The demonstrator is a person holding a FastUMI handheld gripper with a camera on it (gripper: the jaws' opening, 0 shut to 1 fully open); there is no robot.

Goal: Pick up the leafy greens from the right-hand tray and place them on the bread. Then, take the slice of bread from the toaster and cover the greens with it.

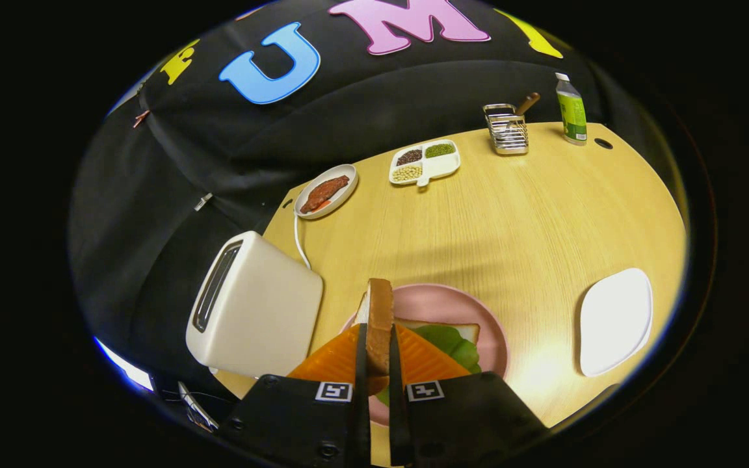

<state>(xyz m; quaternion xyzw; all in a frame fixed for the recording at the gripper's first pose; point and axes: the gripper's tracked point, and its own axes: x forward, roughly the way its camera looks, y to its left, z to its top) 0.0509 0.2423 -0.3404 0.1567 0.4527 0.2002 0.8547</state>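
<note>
A slice of bread (380,325) stands on edge between my two fingers, with my gripper (375,351) shut on it. It hangs above the pink plate (439,304). On that plate lies another slice of bread (464,330) with leafy greens (452,344) on top, just ahead of and right of the fingers. The white toaster (254,305) stands left of the plate, its slot dark. The white tray (615,322) sits on the table to the right with nothing on it.
On the wooden table (511,221), at the far side, are an oval dish with red meat (326,192), a divided dish of beans (423,162), a wire rack (508,130) and a green bottle (571,110). The toaster's white cord (298,244) runs behind it.
</note>
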